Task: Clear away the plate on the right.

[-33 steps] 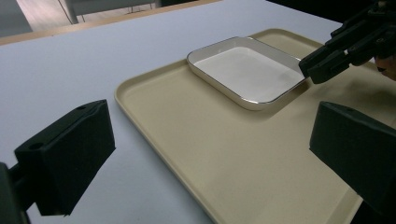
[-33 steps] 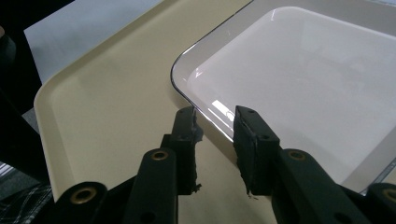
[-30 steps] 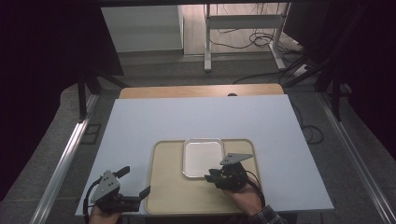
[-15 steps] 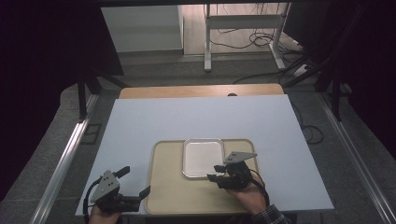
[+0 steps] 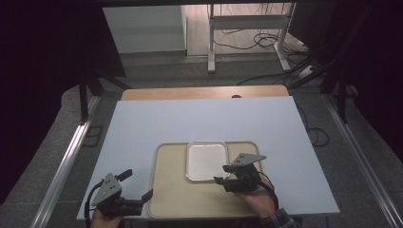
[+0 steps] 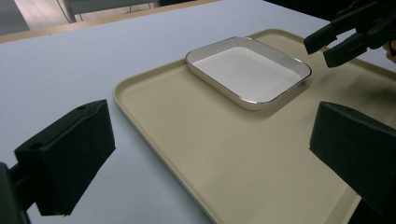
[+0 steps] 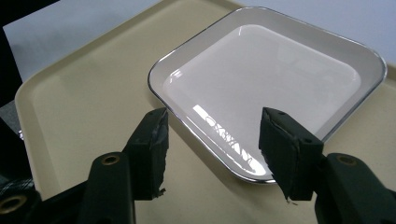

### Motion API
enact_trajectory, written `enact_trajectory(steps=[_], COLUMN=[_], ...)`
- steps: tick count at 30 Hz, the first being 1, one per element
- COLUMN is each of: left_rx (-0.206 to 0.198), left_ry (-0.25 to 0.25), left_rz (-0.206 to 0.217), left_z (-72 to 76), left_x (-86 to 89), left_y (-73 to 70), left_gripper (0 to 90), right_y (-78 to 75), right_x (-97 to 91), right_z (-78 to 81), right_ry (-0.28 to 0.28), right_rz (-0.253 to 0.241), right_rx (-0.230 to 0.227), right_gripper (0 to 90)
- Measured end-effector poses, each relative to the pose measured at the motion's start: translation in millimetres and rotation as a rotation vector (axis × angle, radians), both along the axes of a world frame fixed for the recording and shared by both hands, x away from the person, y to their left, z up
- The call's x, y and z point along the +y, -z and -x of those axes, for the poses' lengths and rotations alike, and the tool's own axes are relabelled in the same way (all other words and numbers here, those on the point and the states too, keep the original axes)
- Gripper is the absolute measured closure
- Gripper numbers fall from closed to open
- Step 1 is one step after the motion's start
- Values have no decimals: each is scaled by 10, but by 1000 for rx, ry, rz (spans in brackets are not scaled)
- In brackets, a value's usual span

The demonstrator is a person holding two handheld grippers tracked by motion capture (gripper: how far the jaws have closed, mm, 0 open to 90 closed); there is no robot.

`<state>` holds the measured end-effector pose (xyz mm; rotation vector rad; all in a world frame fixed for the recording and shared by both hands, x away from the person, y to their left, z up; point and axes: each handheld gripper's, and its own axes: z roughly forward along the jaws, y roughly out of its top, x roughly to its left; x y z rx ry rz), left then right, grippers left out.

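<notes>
1. High view: a beige tray (image 5: pixel 176 190) is seen lying on the pale surface (image 5: pixel 190 121), near its front edge.
2. A white rectangular dish (image 5: pixel 206 160) with a thin metallic rim is found on the tray, in its far half, slightly right of centre.
3. The right tool (image 5: pixel 222 175) is held just at the dish's near right corner. Its jaws have just been opening; in the right gripper view they are seen parted to about half width, astride the near rim of the dish (image 7: pixel 275 79), with no pad pressed on it.
4. The left tool (image 5: pixel 139 186) is held at the tray's near left corner, jaws spread wide, nothing between them.
5. Left gripper view: the dish (image 6: pixel 247 70) is seen empty, with the right tool (image 6: pixel 329 46) beside its far corner.
</notes>
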<state>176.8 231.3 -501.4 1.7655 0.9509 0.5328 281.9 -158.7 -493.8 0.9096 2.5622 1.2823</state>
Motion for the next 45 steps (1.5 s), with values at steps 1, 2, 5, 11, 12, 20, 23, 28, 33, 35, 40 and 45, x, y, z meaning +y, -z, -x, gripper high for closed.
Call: enact_trajectory(steps=[1, 2, 5, 11, 12, 20, 23, 28, 33, 35, 40, 45], left_rx=[0, 0, 0, 1, 1, 2, 3, 4, 4, 4, 5, 7], left_ry=[0, 0, 0, 1, 1, 2, 2, 1, 1, 1, 0, -2], left_rz=[0, 0, 0, 1, 1, 4, 5, 7, 9, 11, 14, 14], left_z=[0, 0, -1, -1, -2, -2, -2, -2, -1, -3, -4, -6], left_x=[0, 0, 0, 1, 1, 3, 3, 4, 6, 8, 13, 12], left_y=[0, 0, 0, 1, 1, 1, 1, 1, 2, 2, 3, 4], left_gripper=[0, 0, 0, 0, 0, 0, 0, 0, 0, 0, 0, 0], right_y=[-5, -10, -20, -47, -48, -60, -68, -79, -87, -89, -117, -144], right_x=[-10, -18, -43, -98, -107, -176, -199, -238, -270, -279, -310, -346], right_z=[1, 4, 5, 8, 6, -2, -5, 2, 8, 9, 20, 21], right_ry=[3, 8, 10, 20, 20, 34, 37, 42, 45, 46, 59, 66], right_rz=[2, 1, -1, 5, 5, 5, 4, 1, 3, 4, 9, 10], right_rx=[-4, -5, -14, -34, -37, -50, -55, -60, -63, -68, -78, -79], right_gripper=[419, 414, 400, 372, 367, 332, 319, 300, 282, 274, 238, 193])
